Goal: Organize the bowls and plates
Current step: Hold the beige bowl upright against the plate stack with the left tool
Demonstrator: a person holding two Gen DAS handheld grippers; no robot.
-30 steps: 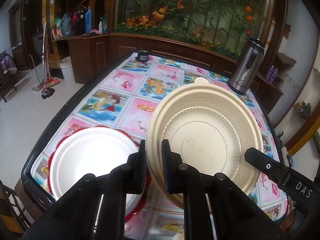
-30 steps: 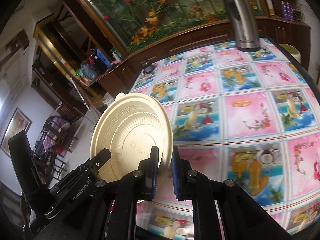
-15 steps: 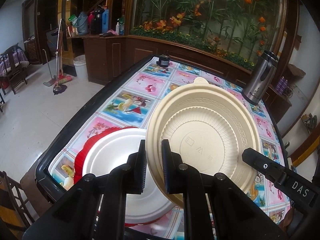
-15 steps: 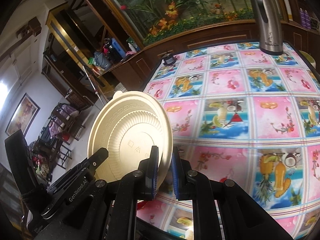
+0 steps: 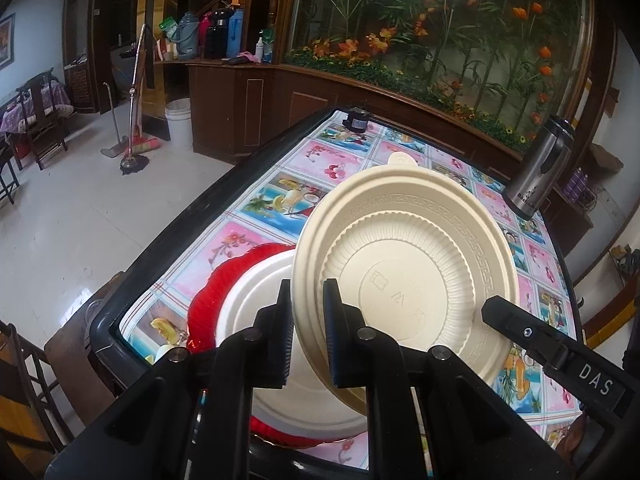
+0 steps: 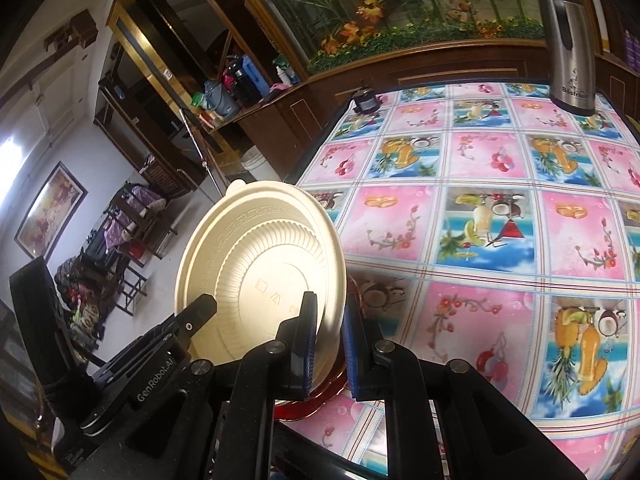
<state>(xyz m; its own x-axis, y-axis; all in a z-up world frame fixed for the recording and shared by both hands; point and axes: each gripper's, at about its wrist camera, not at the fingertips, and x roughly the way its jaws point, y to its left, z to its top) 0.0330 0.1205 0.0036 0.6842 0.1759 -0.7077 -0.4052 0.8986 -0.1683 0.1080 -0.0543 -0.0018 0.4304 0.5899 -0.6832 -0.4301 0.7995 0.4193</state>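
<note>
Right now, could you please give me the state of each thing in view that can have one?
Left gripper: shut on the cream plate's rim.
Right gripper: shut on the opposite rim.
Cream plate: held tilted, off the table.
White plate: stacked on the red plate.
Red plate: flat on the table.
Steel flask: upright.

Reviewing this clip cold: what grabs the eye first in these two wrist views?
The cream plate, tilted above the table and clamped at opposite rim edges by the left hand-held gripper and the right hand-held gripper. Just under it, at the table's near corner, a white plate sits on a red plate. The loud fruit-print tablecloth fills the rest, with a steel flask standing at its far edge.
</note>
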